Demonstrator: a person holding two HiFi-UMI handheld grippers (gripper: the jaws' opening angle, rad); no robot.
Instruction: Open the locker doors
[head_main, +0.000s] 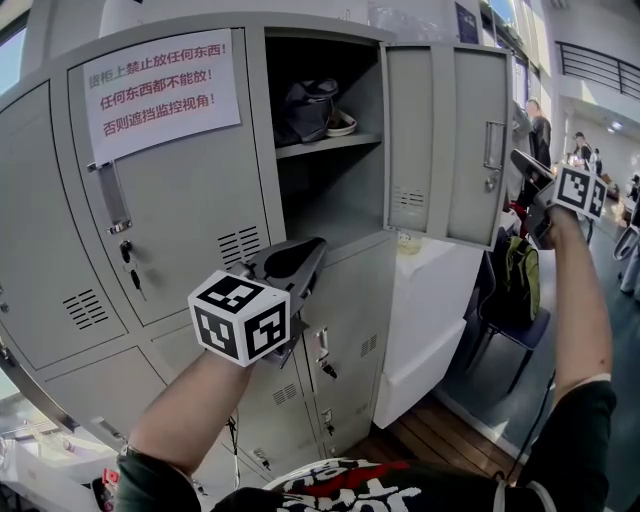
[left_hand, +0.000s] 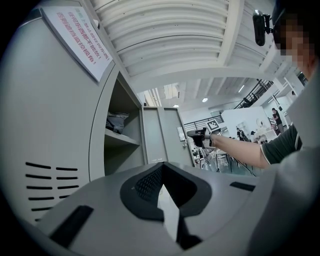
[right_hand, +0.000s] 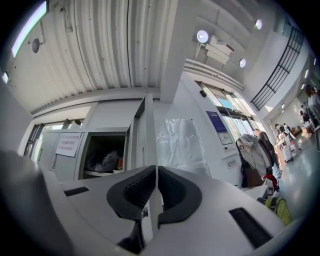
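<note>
Your right claw (right_hand: 156, 170) is pinched shut on the thin edge of the open locker door (head_main: 448, 135), which stands swung out at upper right. Your left claw (left_hand: 162, 170) has its jaws together, with nothing clearly held. It sits just before the closed lower door (head_main: 350, 300), under the open compartment where a bag (head_main: 305, 108) lies on the shelf.

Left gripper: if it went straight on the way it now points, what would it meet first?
Probably the inner face of the open locker door, near its hinge side: the left gripper aims just right of the open compartment. Depth is unclear, so the compartment's frame could come first.
</note>
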